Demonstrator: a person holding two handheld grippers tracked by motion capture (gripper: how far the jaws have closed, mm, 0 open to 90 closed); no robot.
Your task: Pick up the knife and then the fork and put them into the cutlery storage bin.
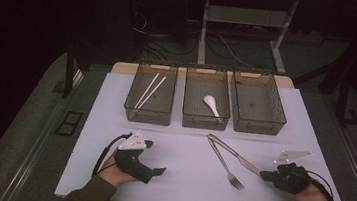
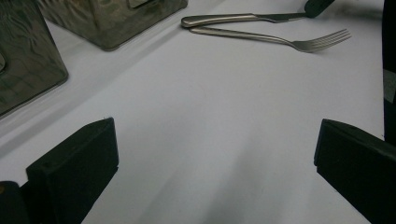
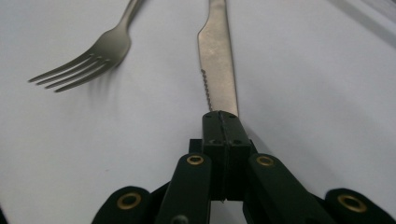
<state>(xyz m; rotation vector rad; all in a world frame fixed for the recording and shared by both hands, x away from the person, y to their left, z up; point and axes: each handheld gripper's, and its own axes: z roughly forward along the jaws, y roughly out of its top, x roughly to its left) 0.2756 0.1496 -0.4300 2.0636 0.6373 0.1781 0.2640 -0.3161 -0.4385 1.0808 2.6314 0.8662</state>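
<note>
Your right gripper (image 3: 220, 122) is clamped tight on the knife (image 3: 217, 56) blade tip, on the table beside the fork (image 1: 226, 165). Chopsticks (image 1: 148, 91) and spoon (image 1: 212, 104) are binned; 2 pieces remain, the third bin (image 1: 258, 109) stands empty. Your left gripper (image 2: 210, 172) rests wide open, empty.

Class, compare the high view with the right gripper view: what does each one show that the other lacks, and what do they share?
High view alone: three mesh bins, chopsticks in the left one, a white spoon in the middle one, and both hands. Right gripper view alone: the knife's serrated edge and the right tongs shut on the blade tip. Both share the knife, the fork and the white table.
</note>
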